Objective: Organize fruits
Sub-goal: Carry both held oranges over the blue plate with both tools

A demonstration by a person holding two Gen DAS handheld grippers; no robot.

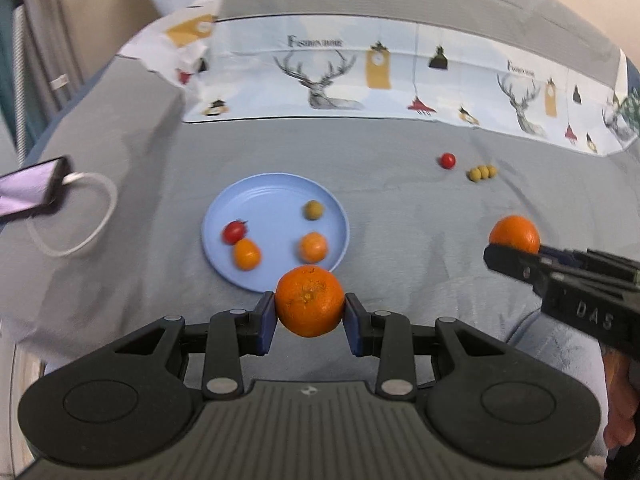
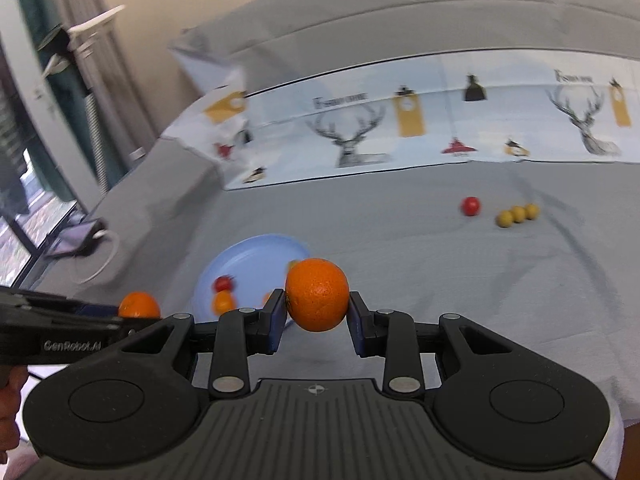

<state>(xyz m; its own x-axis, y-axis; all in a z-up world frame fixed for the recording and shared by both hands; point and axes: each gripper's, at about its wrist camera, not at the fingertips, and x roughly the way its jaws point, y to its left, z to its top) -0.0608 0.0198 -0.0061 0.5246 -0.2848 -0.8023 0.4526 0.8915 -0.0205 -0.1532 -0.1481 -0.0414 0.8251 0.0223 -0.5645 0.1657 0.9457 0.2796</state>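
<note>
At the far left a phone [image 1: 30, 192] with a white cable loop [image 1: 72, 216] is lying on the grey sheet [image 1: 400, 216]. Next comes the blue plate [image 1: 276, 196], which is carrying a red tomato [image 1: 234, 231], two small orange fruits [image 1: 247, 254] [image 1: 313, 246] and a small olive-yellow fruit [image 1: 314, 210]. Just in front of the plate's near rim, the left gripper [image 1: 309, 318] is holding a large orange [image 1: 309, 300] above the sheet — its blue pads are pressing the fruit on both sides, the jaws narrowly parted around it. Further right, a loose red tomato [image 1: 447, 160] and a row of small yellow fruits [image 1: 482, 172] are sitting on the sheet, near the deer-print cloth [image 1: 360, 76]. At the right the right gripper [image 2: 317, 314] is clamping a second orange [image 2: 317, 295] in the same way — raised off the sheet.
</note>
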